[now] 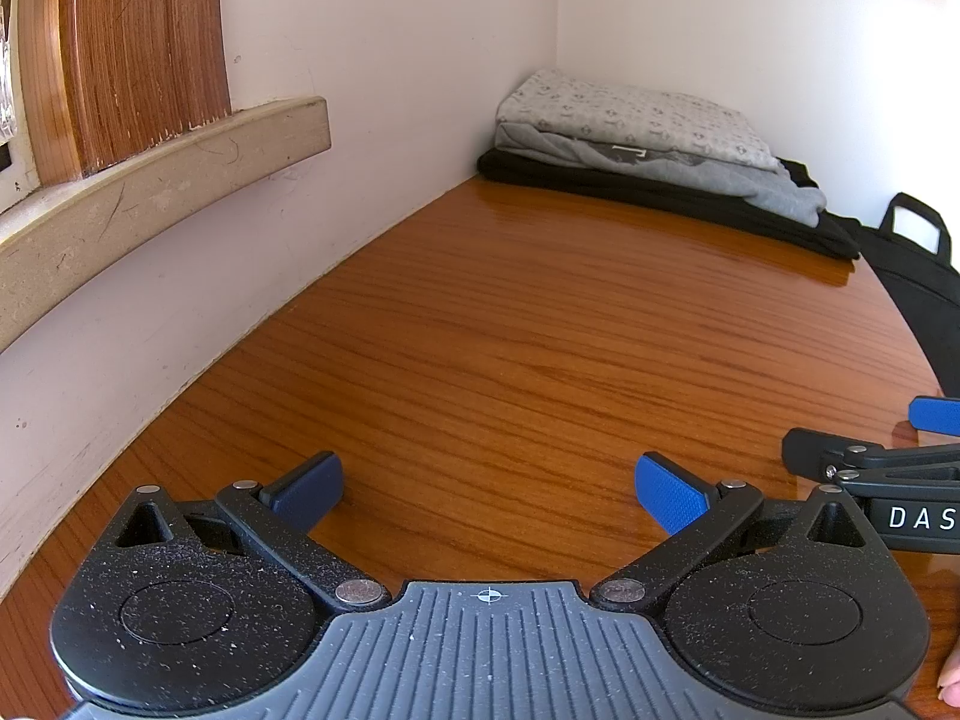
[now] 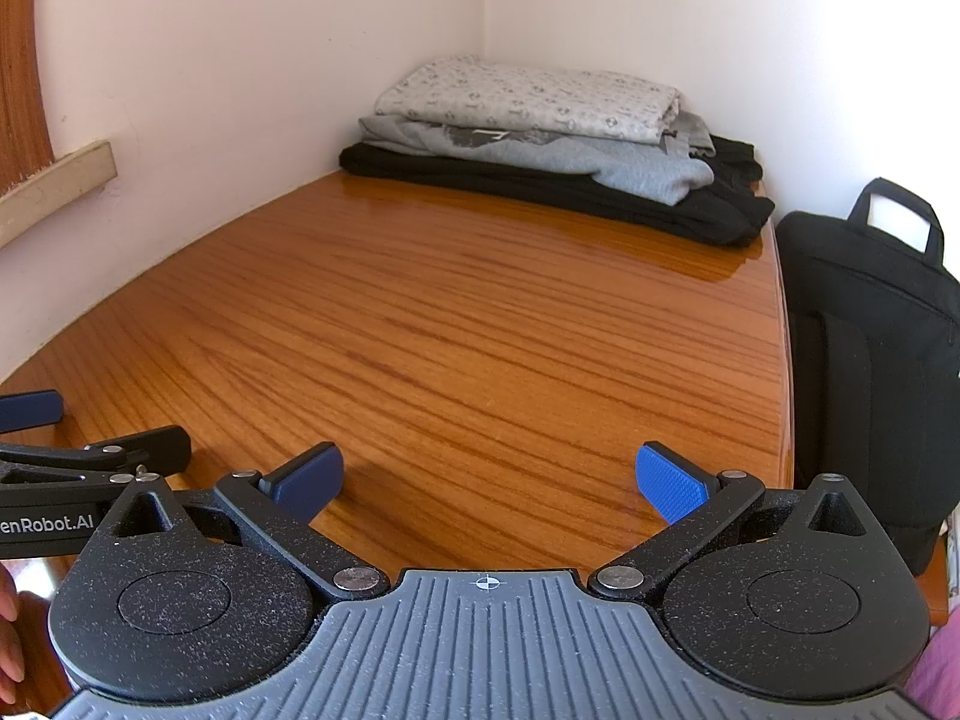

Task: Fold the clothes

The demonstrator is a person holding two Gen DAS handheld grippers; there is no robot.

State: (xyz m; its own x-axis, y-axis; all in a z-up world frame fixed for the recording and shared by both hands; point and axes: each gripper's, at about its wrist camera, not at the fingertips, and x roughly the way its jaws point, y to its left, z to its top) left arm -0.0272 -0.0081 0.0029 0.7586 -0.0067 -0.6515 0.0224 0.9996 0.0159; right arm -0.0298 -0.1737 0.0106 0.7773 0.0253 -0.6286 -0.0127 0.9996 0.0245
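A stack of folded clothes lies in the far corner of the wooden table (image 1: 510,330): a pale patterned piece (image 1: 636,114) on top, a grey one (image 1: 708,171) under it, a black one (image 1: 660,198) at the bottom. The right wrist view shows the same stack, with the patterned piece (image 2: 528,96), the grey one (image 2: 570,159) and the black one (image 2: 600,195). My left gripper (image 1: 489,495) is open and empty low over the near table. My right gripper (image 2: 489,483) is open and empty beside it. Each gripper shows at the other view's edge.
White walls close the table on the left and at the back. A beige ledge (image 1: 156,180) juts from the left wall under a wooden panel (image 1: 132,48). A black bag (image 2: 870,348) stands against the table's right edge.
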